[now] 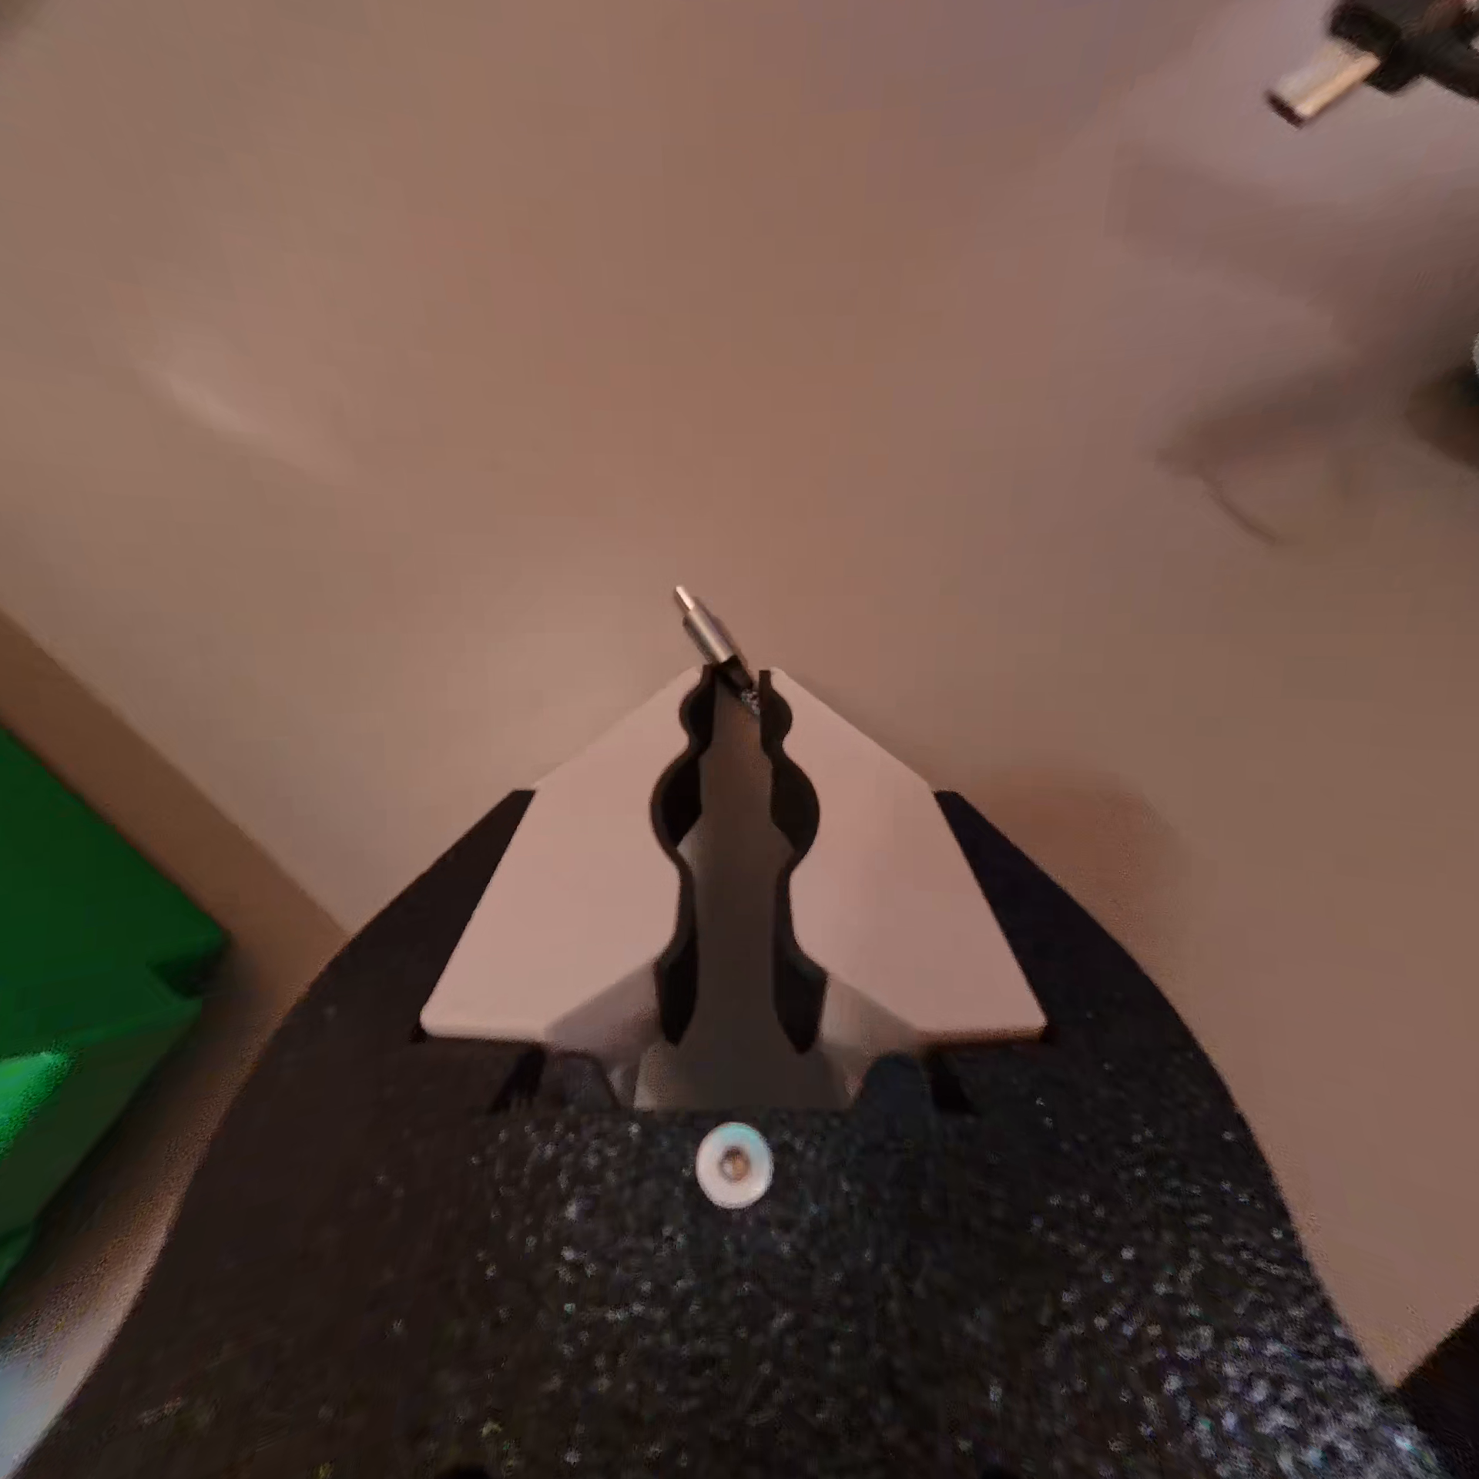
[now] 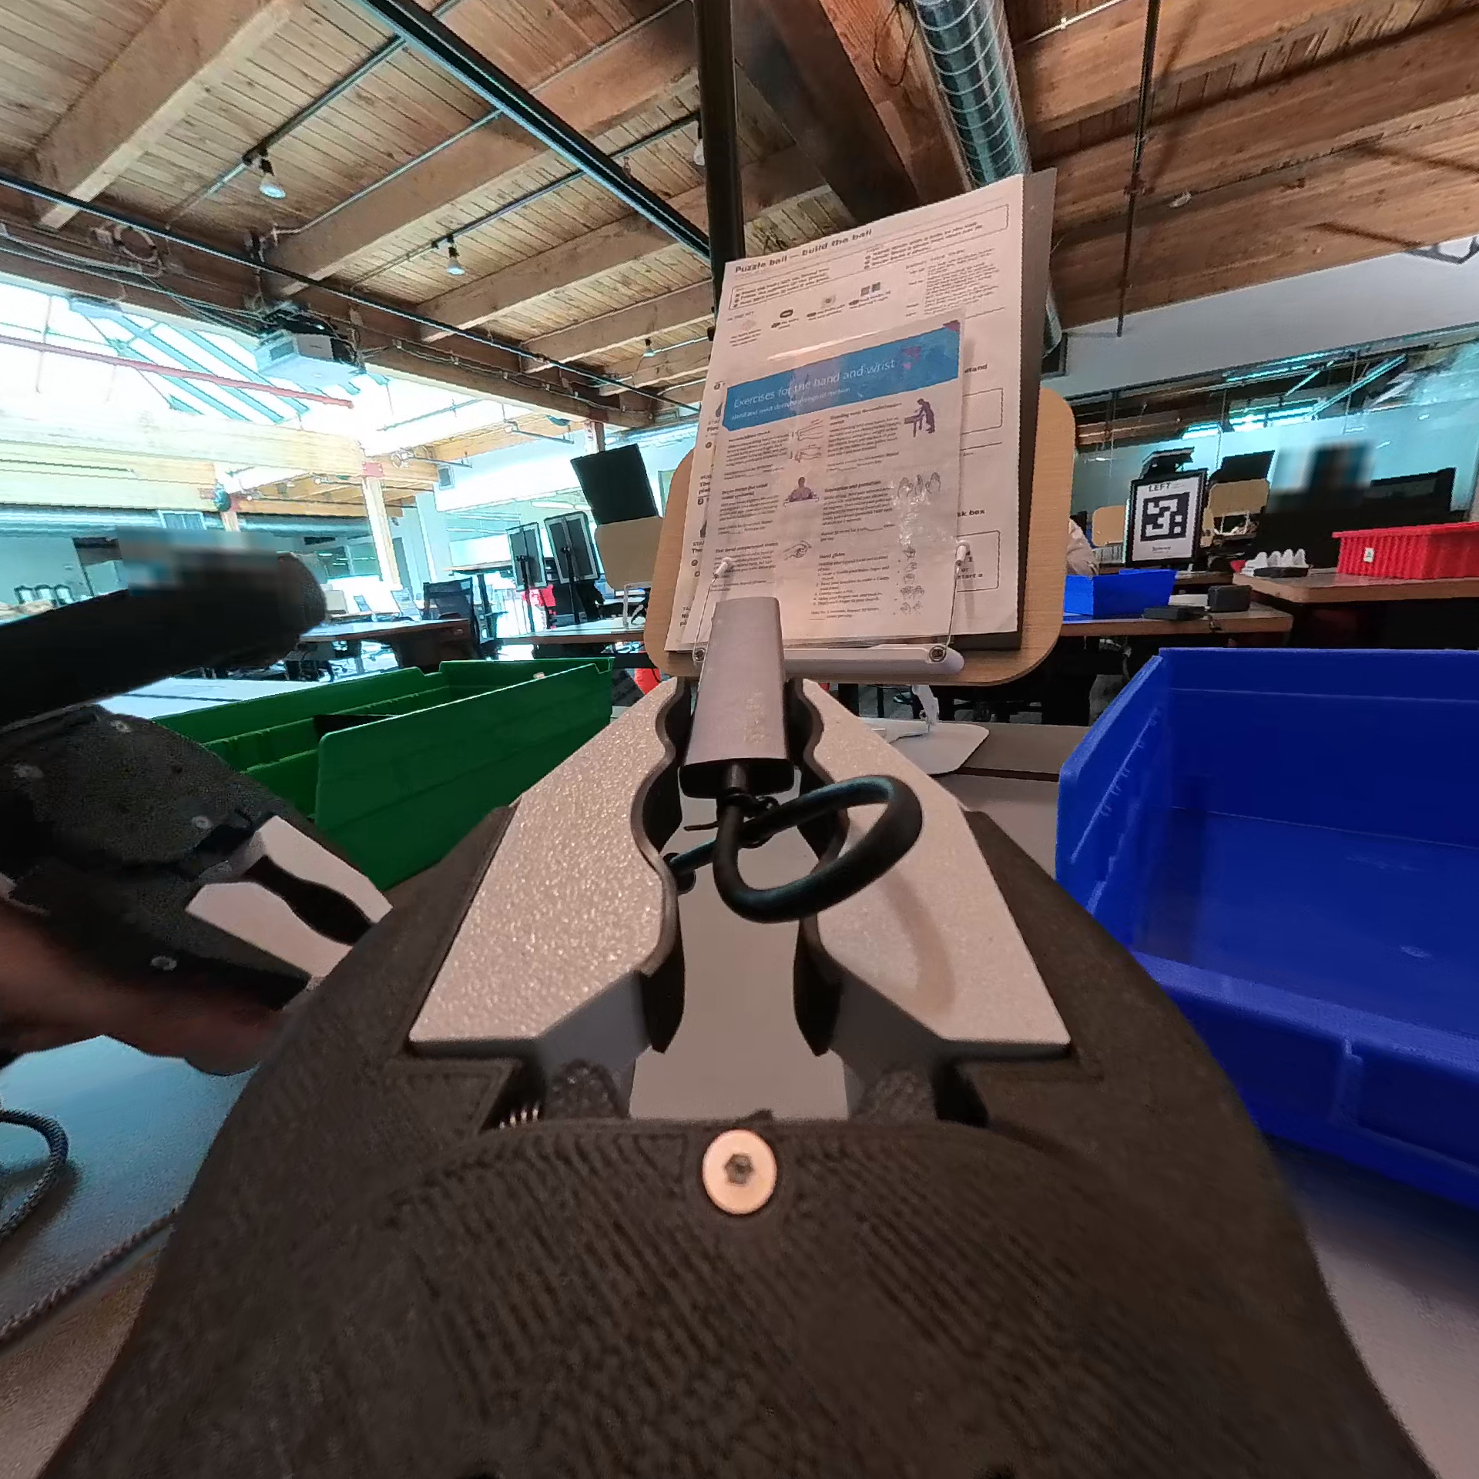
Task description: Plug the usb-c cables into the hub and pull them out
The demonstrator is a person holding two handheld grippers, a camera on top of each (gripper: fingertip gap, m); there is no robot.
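In the left wrist view my left gripper [image 1: 732, 680] is shut on a USB-C cable plug [image 1: 708, 632]. Its silver tip sticks out past the fingertips, tilted left, above the beige table. In the right wrist view my right gripper [image 2: 738, 700] is shut on a grey hub [image 2: 736, 680], held upright and pointing away. The hub's black cable [image 2: 824, 848] loops between the fingers. The left gripper [image 2: 272, 904] shows at the left, held in a hand, apart from the hub. A blurred silver plug on a black body [image 1: 1320, 88] hangs at the top right of the left wrist view.
A green bin [image 2: 416, 744] stands at the left and also shows in the left wrist view [image 1: 80, 960]. A blue bin [image 2: 1280, 880] stands close on the right. A document stand with papers [image 2: 864, 480] is behind the hub. A braided cable [image 2: 40, 1184] lies at the lower left.
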